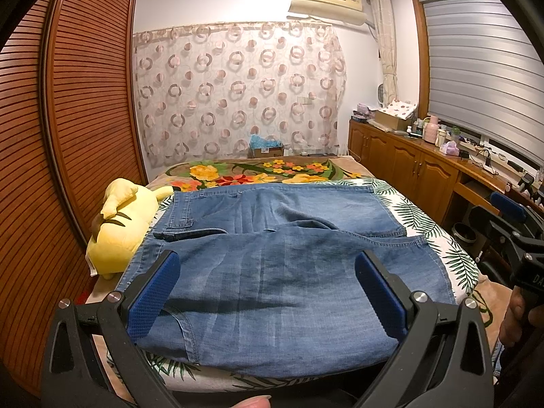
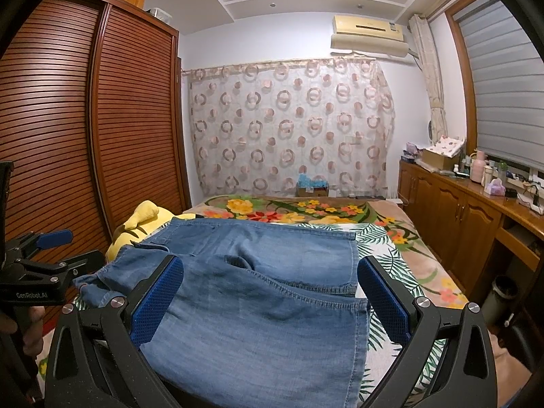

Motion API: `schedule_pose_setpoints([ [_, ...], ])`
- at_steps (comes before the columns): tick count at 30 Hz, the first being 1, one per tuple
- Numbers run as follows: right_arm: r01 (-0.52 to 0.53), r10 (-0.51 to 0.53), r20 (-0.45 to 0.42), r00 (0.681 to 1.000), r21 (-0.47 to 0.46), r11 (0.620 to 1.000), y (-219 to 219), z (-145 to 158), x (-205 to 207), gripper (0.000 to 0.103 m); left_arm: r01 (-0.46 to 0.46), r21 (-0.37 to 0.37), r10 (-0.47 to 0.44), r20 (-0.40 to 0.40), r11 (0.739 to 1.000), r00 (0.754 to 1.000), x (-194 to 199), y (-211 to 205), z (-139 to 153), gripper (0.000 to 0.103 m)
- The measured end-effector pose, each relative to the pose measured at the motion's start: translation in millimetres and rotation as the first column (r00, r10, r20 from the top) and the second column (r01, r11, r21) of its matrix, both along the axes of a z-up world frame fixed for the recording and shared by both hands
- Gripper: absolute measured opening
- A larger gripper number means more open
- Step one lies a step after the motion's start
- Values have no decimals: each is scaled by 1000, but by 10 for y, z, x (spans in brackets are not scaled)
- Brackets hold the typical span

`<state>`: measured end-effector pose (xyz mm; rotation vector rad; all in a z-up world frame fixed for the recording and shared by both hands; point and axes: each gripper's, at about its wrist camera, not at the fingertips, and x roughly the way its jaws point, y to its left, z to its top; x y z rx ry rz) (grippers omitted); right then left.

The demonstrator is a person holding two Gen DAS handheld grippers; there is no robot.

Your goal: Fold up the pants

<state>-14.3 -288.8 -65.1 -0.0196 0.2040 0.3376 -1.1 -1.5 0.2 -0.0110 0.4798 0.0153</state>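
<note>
Denim pants folded across bed, frame centre. Left gripper, right gripper: both spread, holding nothing. Risk: top layer slips askew if only 1 edge gets pinched.

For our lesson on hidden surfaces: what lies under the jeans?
Under the jeans a leaf-print sheet shows at the edges, over a floral blanket. Whatever lies beneath the denim itself is covered and cannot be seen.
</note>
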Motion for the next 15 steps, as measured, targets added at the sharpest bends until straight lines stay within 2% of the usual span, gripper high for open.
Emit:
schedule_pose_setpoints([
  [15, 0, 0, 4, 1000, 0, 1000, -18, 3, -3, 102, 0, 1, 0, 1, 1000, 1000, -2, -1, 0, 103],
])
